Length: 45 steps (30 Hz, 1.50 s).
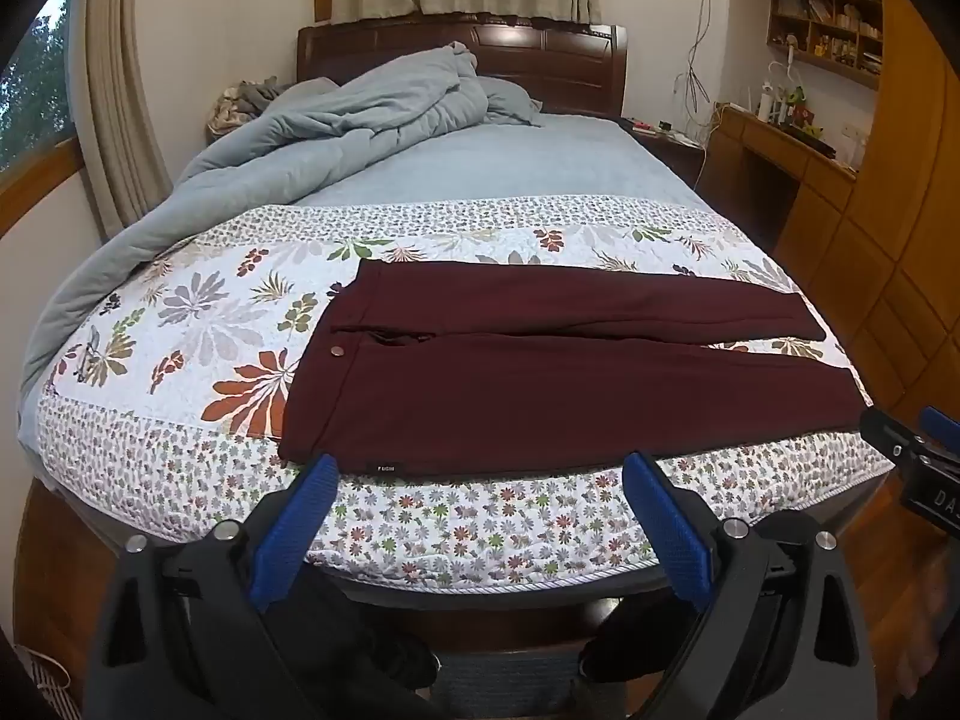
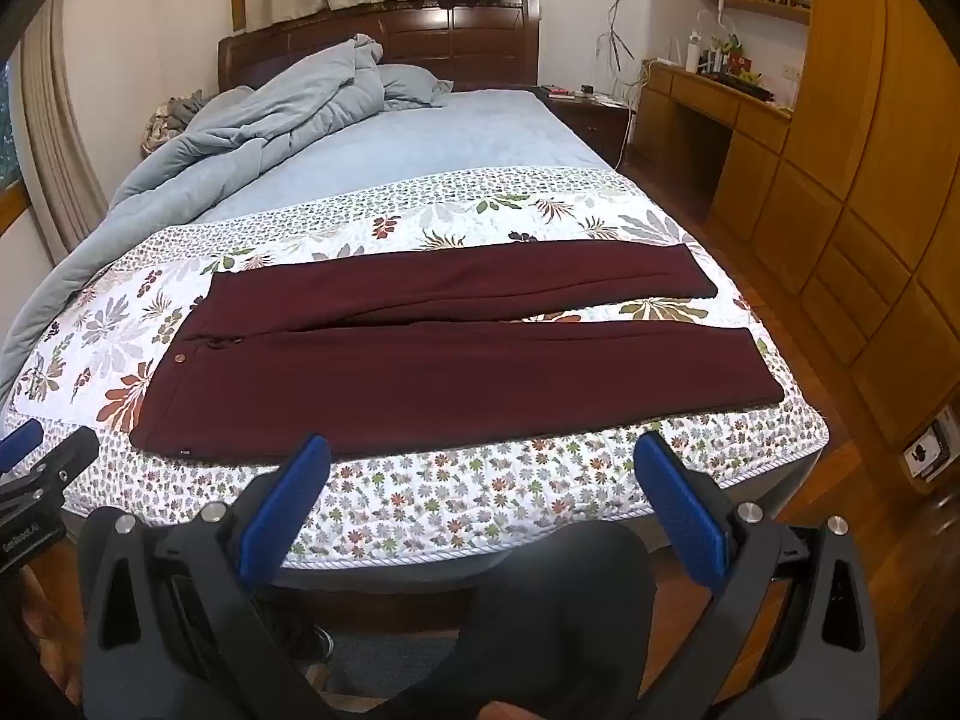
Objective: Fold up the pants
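Pants [image 1: 540, 372] lie flat on the quilt [image 1: 180, 324], unfolded, legs toward 3 o'clock; every fold remains. My left gripper [image 1: 474, 516] and right gripper [image 2: 480, 498] hang spread, empty.

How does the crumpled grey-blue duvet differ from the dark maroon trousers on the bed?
The crumpled grey-blue duvet is bunched up in folds near the dark wooden headboard; the dark maroon trousers lie flat and spread out at the foot end. The duvet rests on the plain blue sheet, the trousers on the white floral quilt. Both are plain-coloured fabric.
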Available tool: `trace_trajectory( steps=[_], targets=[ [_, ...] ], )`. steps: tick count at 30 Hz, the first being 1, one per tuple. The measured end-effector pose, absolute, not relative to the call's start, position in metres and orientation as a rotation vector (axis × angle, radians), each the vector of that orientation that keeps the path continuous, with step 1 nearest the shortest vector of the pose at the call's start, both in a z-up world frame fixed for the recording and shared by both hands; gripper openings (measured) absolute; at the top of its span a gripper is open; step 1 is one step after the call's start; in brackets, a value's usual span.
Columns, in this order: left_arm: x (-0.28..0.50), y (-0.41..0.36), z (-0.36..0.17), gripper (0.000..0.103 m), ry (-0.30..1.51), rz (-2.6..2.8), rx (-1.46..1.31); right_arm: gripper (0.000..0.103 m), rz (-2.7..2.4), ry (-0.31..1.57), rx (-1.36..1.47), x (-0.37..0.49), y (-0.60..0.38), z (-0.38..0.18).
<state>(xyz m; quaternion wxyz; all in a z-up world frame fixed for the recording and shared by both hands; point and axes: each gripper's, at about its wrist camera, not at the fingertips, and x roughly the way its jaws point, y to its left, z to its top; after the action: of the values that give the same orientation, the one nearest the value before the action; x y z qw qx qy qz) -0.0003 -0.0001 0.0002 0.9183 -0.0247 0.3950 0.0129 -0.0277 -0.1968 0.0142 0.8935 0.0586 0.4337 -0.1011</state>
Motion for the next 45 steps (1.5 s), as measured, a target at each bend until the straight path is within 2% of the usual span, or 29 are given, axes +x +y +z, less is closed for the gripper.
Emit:
trace_trajectory(
  steps=[45],
  targets=[
    [-0.0020,-0.0034,0.0065,0.096,0.805,0.031,-0.037,0.101,-0.211,0.910,0.134,-0.0290,-0.2003,0.0130]
  ],
)
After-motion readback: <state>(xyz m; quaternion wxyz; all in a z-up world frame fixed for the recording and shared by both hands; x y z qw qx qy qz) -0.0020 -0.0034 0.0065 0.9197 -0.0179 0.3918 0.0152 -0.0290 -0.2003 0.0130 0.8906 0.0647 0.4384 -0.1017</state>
